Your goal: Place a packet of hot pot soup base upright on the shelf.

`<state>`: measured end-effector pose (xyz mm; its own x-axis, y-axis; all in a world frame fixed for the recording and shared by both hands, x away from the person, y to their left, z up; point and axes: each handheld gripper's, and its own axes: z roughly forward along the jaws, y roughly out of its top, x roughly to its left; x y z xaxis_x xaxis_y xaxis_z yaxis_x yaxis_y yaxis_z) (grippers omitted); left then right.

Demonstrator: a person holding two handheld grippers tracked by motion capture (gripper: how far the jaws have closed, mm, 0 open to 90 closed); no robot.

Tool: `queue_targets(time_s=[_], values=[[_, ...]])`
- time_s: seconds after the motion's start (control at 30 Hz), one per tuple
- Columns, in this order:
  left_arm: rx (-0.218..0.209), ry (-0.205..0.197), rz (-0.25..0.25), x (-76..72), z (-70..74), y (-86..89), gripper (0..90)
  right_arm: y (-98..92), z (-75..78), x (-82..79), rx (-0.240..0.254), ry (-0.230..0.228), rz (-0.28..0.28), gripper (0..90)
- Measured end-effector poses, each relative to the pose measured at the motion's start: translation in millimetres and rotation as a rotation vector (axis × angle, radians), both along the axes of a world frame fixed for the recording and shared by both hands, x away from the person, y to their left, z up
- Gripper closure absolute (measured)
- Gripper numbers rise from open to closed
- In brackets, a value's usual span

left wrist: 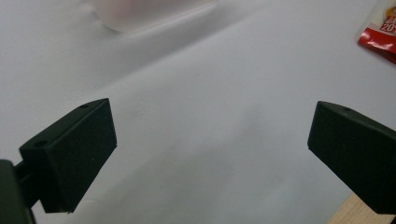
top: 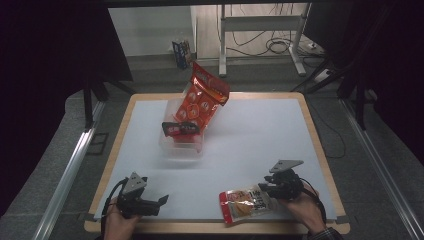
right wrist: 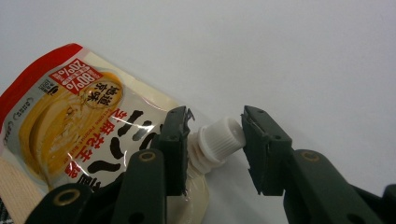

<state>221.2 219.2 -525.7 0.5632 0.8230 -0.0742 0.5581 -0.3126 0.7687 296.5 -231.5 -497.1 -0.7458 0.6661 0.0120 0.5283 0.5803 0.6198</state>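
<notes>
1. The right gripper [right wrist: 215,140] is sitting at the table's [top: 260,125] near right corner, its jaws partly closed around the white cap [right wrist: 219,137] of the spouted pouch [top: 246,202] (pads at the cap; firm contact unclear).
2. The pouch is lying flat along the near edge.
3. The left gripper [top: 162,200] is resting at the near left corner, jaws wide apart and holding nothing.
</notes>
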Motion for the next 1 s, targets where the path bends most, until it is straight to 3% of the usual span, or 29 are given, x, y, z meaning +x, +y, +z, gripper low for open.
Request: queue_targets(time_s=[0.13,0.23,0.37,0.4,0.6,0.73,0.87,1.0], values=[[-0.002,0.001,0.002,0.2,-0.2,0.4,1.3,-1.7,4.1,0.0,0.038,-0.002,-0.003,61.5],[-0.001,0.0,0.001,0.0,-0.1,0.2,1.3,-3.9,9.1,0.7,0.101,-0.008,0.001,68.6],[0.0,0.001,0.001,0.2,-0.2,0.2,1.3,-0.2,12.6,-0.3,0.082,-0.015,0.006,69.4],[0.0,0.0,0.002,0.1,-0.2,0.2,1.2,0.0,12.1,0.2,0.092,-0.006,0.014,72.7],[0.0,0.001,0.003,0.3,-0.2,0.0,1.3,-1.0,13.9,2.3,0.1,-0.008,0.01,73.1],[0.003,0.002,0.002,0.4,-0.3,0.4,1.2,0.5,15.2,3.3,0.097,-0.029,0.005,73.5],[-0.002,0.0,0.006,0.3,-0.3,0.3,1.3,1.8,13.3,1.6,0.07,-0.037,0.024,73.6],[0.005,0.006,0.002,0.4,-0.4,0.0,1.3,-1.1,13.1,0.2,0.075,-0.025,0.039,72.9]])
